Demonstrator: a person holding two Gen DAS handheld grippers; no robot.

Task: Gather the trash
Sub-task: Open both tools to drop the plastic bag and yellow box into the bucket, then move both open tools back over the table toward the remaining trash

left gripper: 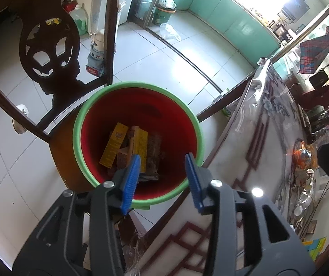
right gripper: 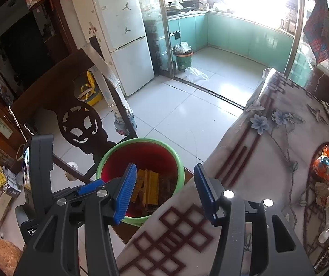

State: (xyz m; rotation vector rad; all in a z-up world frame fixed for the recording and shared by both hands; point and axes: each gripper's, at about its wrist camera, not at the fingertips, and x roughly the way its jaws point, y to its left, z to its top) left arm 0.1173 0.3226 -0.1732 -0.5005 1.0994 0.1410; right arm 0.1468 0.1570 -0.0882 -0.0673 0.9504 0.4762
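- Holding my left tool [left gripper: 162, 161] over the bin [left gripper: 79, 138], I see its blue pads [left gripper: 131, 179] standing apart with nothing between them.
- My right tool [right gripper: 163, 169] is likewise parted and grips nothing; it points down at the bench edge, with the bin just past its left pad [right gripper: 125, 193].
- From the right view, my left tool [right gripper: 91, 187] pokes in low at the left, beside the bin.
- That bin is red inside with a green rim and rests on a dark wooden chair [left gripper: 47, 46] pulled up against the bench [right gripper: 279, 138].
- Trash already lies at the bottom of the bin: yellow cartons [left gripper: 114, 147] and brown wrappers [left gripper: 153, 158], piled together.
- More trash [right gripper: 325, 168] sits on the bench, well off to the right: an orange wrapper, crumpled paper and clear plastic in a loose heap.
- A flowered cloth under clear film covers the bench.
- Beyond the chair, white floor tiles [right gripper: 187, 115] run to a fridge [right gripper: 123, 34] and a kitchen with green cabinets [right gripper: 245, 36].
- A second, green bin [right gripper: 182, 59] stands at the kitchen doorway with a plastic bag [right gripper: 196, 73] on the floor beside it.
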